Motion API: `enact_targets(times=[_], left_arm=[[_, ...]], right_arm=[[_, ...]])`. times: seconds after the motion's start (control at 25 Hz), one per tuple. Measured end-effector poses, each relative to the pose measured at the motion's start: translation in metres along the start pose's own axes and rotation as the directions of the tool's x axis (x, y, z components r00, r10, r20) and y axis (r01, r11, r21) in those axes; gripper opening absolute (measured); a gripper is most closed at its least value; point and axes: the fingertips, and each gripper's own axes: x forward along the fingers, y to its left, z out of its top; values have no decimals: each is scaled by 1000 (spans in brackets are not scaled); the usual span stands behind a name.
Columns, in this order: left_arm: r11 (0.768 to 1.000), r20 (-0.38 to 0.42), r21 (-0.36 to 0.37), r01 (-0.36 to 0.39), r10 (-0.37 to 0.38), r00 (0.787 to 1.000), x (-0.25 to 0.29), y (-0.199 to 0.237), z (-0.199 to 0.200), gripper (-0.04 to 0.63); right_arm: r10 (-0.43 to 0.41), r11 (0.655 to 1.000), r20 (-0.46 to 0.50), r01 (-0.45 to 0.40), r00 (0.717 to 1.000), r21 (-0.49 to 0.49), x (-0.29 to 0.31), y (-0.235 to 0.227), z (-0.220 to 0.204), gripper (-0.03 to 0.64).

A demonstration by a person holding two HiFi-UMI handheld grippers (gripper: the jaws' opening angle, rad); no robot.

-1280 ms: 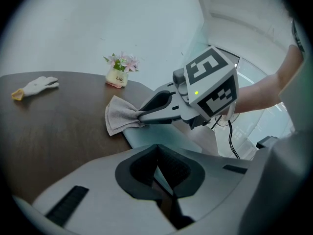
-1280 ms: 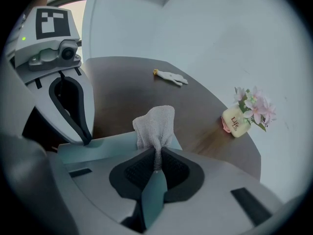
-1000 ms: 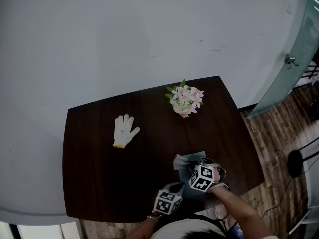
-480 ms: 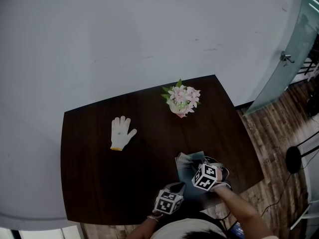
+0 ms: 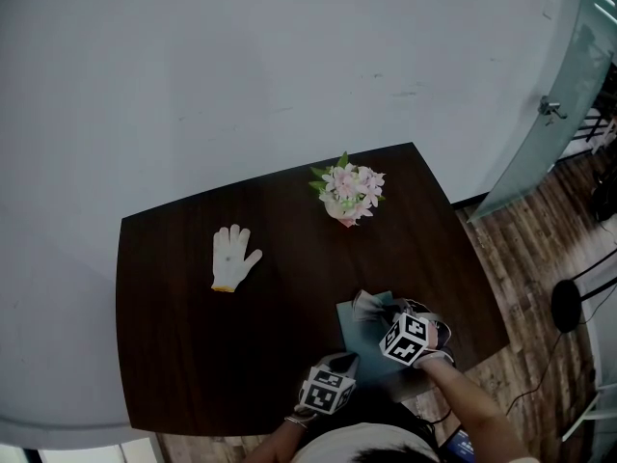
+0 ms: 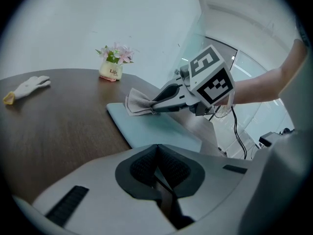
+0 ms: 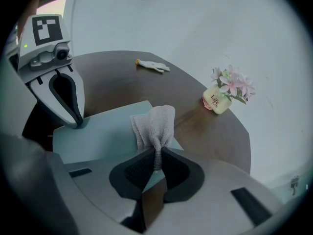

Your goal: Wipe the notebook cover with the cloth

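Note:
A pale teal notebook (image 5: 359, 334) lies flat near the front edge of the dark table. My right gripper (image 7: 155, 154) is shut on a grey-beige cloth (image 7: 153, 120), whose loose end rests bunched on the cover (image 7: 105, 133) near its far edge. From the left gripper view the cloth (image 6: 138, 103) sits at the notebook's (image 6: 154, 127) far corner, under the right gripper (image 6: 153, 110). My left gripper (image 6: 157, 152) is shut with nothing between its jaws. Its tip (image 7: 78, 123) touches the notebook's near left part.
A small pot of pink flowers (image 5: 347, 193) stands at the back of the table (image 5: 183, 355). A white work glove (image 5: 232, 257) lies at the left. The table's front edge is just below the grippers. A glass door (image 5: 554, 104) and wood floor are to the right.
My right gripper has slid a little to the right across the cover, dragging the cloth with it. The left gripper has stayed put.

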Motion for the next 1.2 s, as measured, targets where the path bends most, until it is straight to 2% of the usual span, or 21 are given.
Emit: enact_targets(times=[0.44, 0.76, 1.04, 1.2], left_arm=[[997, 21, 56, -55, 54, 998, 6, -2, -4, 18], [997, 22, 53, -58, 57, 998, 7, -3, -3, 18], [995, 17, 65, -80, 79, 997, 6, -3, -2, 18], [994, 17, 68, -84, 83, 996, 7, -5, -3, 18]], right_arm=[[5, 1000, 3, -5, 1000, 18, -10, -11, -29, 46], [8, 997, -19, -7, 1000, 77, -13, -23, -56, 46], [4, 980, 4, -5, 1000, 197, -21, -31, -74, 46], [-4, 940, 69, -20, 998, 341, -30, -33, -74, 46]])
